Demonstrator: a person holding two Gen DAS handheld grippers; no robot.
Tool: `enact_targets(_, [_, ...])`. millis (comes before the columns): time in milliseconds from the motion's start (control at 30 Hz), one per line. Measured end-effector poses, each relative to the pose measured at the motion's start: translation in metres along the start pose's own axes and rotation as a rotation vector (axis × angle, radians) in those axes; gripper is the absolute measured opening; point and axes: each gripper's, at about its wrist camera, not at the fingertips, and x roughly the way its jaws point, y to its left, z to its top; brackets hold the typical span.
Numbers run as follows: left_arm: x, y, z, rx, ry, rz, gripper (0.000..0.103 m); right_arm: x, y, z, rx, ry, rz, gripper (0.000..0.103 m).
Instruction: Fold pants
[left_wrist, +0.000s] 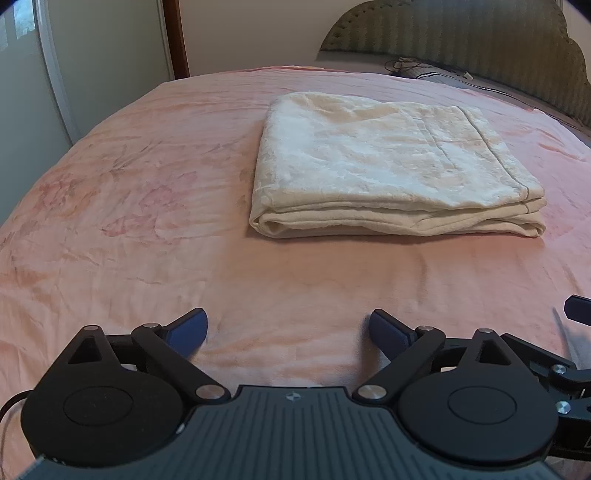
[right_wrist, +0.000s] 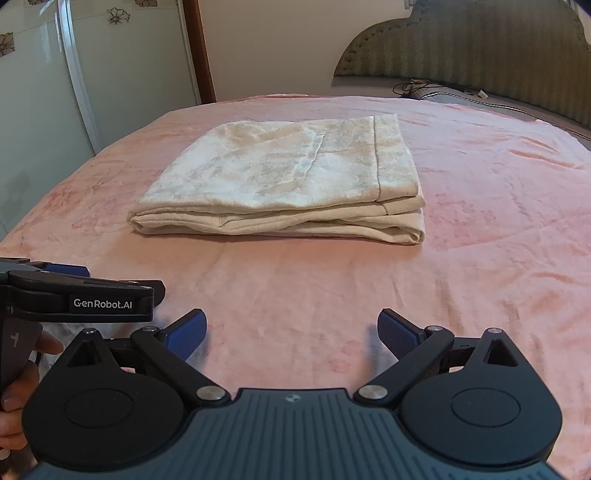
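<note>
Pants (left_wrist: 395, 166) lie on the pink bed (left_wrist: 129, 206), folded up into a flat cream pile with several layers showing along the near edge. They sit in front of both tools, well apart from them, with bare bed in between. The long side of the pile runs from left to right, across the way the tools point. The left tool (left_wrist: 288, 328) is wide open and holds nothing; from it the pile lies ahead and a bit to the right. The right tool (right_wrist: 291, 330) is wide open too and holds nothing; from it the pile lies ahead and a bit to the left. So the pile sits between the two tools, and neither one looks much nearer. I think the folding looks done, or very close to done
</note>
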Motion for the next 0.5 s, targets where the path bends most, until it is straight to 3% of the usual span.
enact_targets(500, [-0.0001,0.0033,-0.0039,-0.017,-0.018,-0.004,0.102,0.0057,-0.0024,-0.0039,-0.006,0.009,-0.013,0.100])
